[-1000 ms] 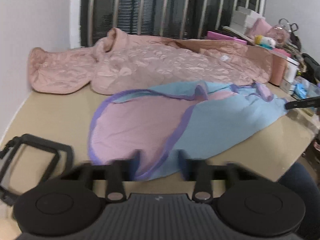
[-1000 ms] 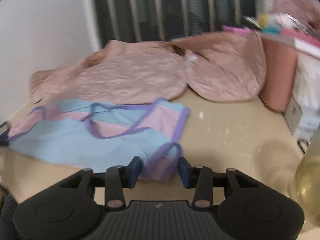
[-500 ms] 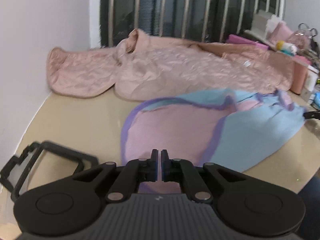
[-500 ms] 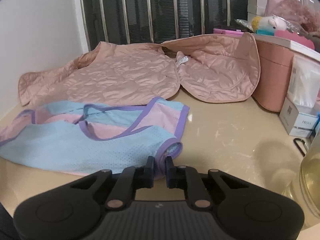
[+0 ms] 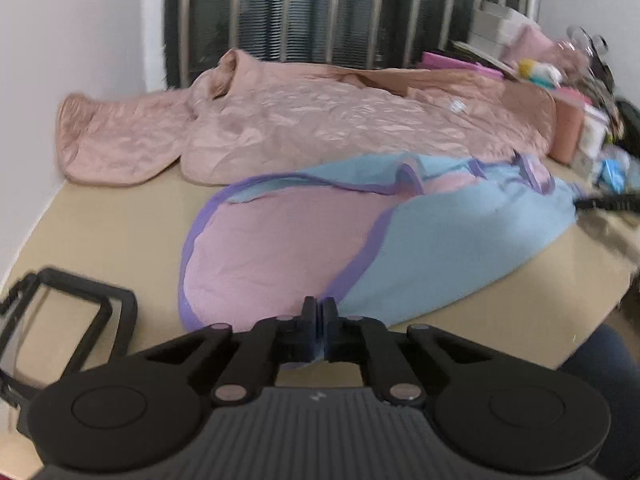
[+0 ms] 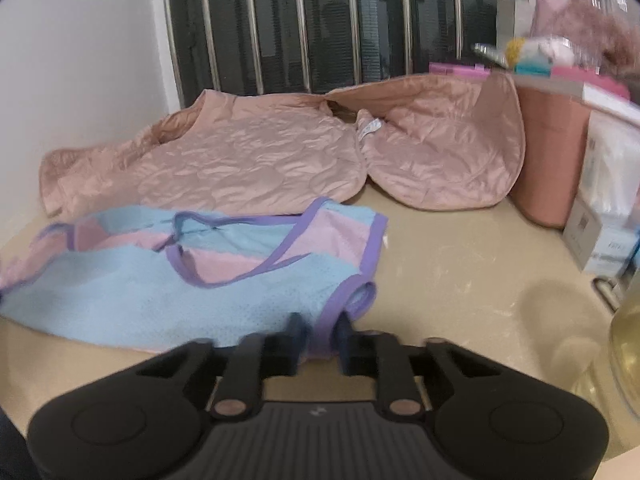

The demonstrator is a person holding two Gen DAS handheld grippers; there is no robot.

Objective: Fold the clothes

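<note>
A sleeveless top point(image 5: 280, 248) in pink and light blue with purple trim lies spread on the beige table point(image 5: 100, 220). My left gripper point(image 5: 319, 314) is shut on its near purple hem, where pink meets blue. In the right wrist view the same top point(image 6: 140, 296) shows its armhole end. My right gripper point(image 6: 320, 332) is open, its blurred fingers standing either side of the purple-edged shoulder strap point(image 6: 356, 292). A pink quilted jacket point(image 5: 320, 128) lies spread behind the top, also seen as the jacket point(image 6: 260, 160) in the right wrist view.
A black frame-like object point(image 5: 80, 308) lies at the near left. A pink round box point(image 6: 552, 160), white cartons point(image 6: 600, 240) and a glass vessel of yellowish liquid point(image 6: 628, 340) crowd the right side. Window bars point(image 6: 300, 20) and a wall stand behind. A dark-clothed leg point(image 5: 600, 360) is near.
The left gripper went from open to shut on the hem and still holds it. The right gripper closed on the strap half a second ago; its fingers now stand wider apart.
</note>
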